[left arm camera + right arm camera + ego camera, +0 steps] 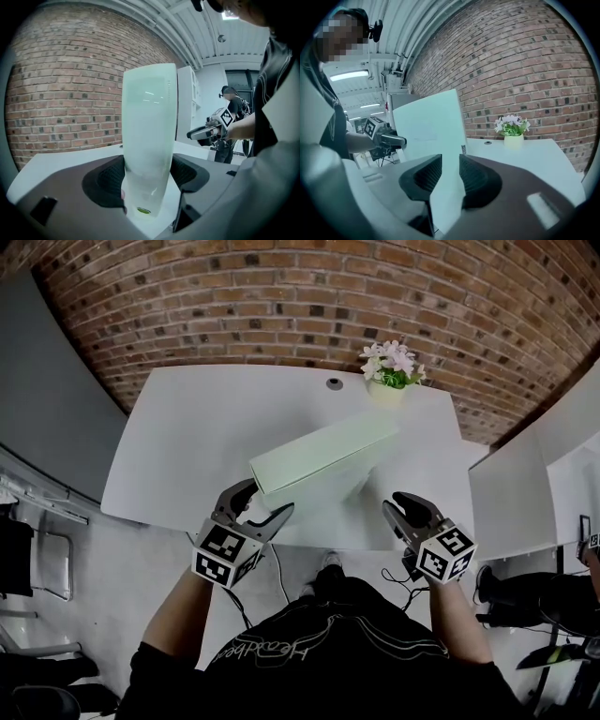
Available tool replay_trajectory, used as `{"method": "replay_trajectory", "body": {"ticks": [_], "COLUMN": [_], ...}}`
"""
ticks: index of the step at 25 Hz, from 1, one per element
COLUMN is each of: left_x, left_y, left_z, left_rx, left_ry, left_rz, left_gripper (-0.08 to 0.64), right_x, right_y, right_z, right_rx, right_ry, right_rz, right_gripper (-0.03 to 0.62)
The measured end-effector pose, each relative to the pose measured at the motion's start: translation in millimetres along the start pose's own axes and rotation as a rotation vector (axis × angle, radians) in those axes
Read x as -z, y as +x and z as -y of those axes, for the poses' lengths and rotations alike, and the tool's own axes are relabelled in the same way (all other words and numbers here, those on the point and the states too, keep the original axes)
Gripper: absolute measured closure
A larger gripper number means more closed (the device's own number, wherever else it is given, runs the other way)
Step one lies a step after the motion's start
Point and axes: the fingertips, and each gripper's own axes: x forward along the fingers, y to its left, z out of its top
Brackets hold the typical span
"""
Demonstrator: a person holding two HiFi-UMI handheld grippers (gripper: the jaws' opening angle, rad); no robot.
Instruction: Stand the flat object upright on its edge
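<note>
Holding now: your left gripper [269, 500] is clamped across the thin width of the pale green box [323, 457] at its near left end, with a pad pressed on each broad face.
Right gripper [398, 507]: empty, with the jaws narrowly apart; it sits near and to the right of the box and does not touch it.
Box position: mid white table [187, 446], up on a long edge, running from near left to far right toward the flower pot [386, 390]. You cannot tell whether the lower edge fully bears on the table.
Weight: probably light; it looks like a hollow carton.
Stiffness: likely rigid enough to hold its shape, though the walls may dent if you squeeze hard.
Surface: smooth with a slight sheen, so expect it to slip between the pads.
Balance: narrow base under a tall face; judge it quick to topple sideways.
Where to hold: across the thickness, low at an end; steady the free right end before you let go.
</note>
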Motion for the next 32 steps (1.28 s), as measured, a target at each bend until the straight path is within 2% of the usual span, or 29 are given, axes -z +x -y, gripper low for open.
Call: {"method": "replay_trajectory", "body": {"ticks": [3,5,6,20,32], "left_x": [5,5,5,5,-2], "left_y": [-5,-7,-7,-10,9], "left_z": [-6,-10,-12,-29,-54], "left_rx": [-0.04,-0.072,-0.09,-0.331,-0.519], "left_ry": [-0.024,-0.032,-0.036,-0.157,-0.259], "left_rz": [-0.016,-0.007,-0.002,-0.057,-0.068], "left_gripper": [0.253,0.253,0.253,0.253,0.253], "right_x": [1,4,5,3,3], "right_y": [8,12,14,46,59], "right_z": [-5,-8,-9,-32,-13], "right_rx": [-0.025,-0.033,-0.039,-0.17,-0.224], "right_ry": [-0.007,-0.014,-0.016,-0.021,-0.007], "right_rz": [-0.009,-0.022,-0.028,-0.082,-0.105], "right_gripper": [0.52,0.582,0.586,0.586,0.586]}}
